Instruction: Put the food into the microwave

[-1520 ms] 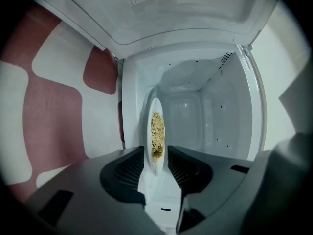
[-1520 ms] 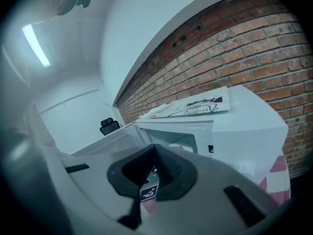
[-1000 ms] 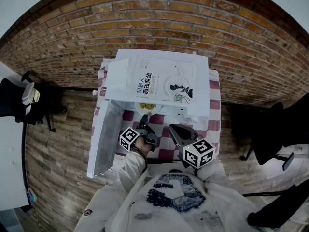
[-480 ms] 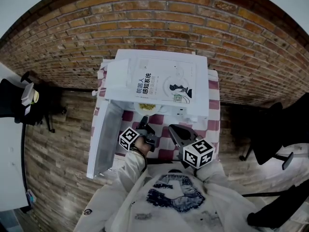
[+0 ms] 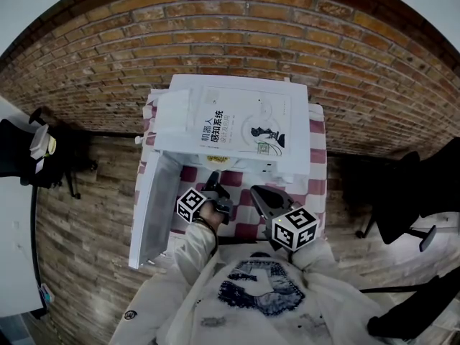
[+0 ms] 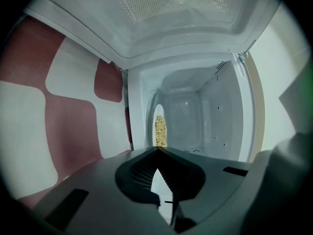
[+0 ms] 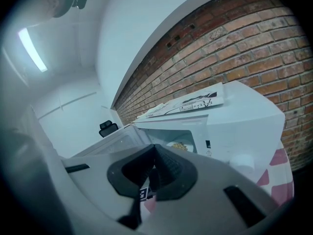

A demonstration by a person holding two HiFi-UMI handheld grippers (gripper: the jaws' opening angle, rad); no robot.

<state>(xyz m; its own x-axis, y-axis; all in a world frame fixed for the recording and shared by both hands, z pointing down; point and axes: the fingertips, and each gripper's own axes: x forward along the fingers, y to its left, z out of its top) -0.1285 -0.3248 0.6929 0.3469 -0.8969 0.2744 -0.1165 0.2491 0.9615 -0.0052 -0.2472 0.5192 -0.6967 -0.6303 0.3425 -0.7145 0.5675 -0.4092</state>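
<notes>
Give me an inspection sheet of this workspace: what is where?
Surface: red-and-white checked cloth.
Job's things: microwave, door open; food on a plate inside.
Clutter: book on the microwave.
Grippers: left gripper and right gripper both shut, empty, in front of the microwave.
Cables: nothing seen.
Surroundings: brick wall; black chair.
</notes>
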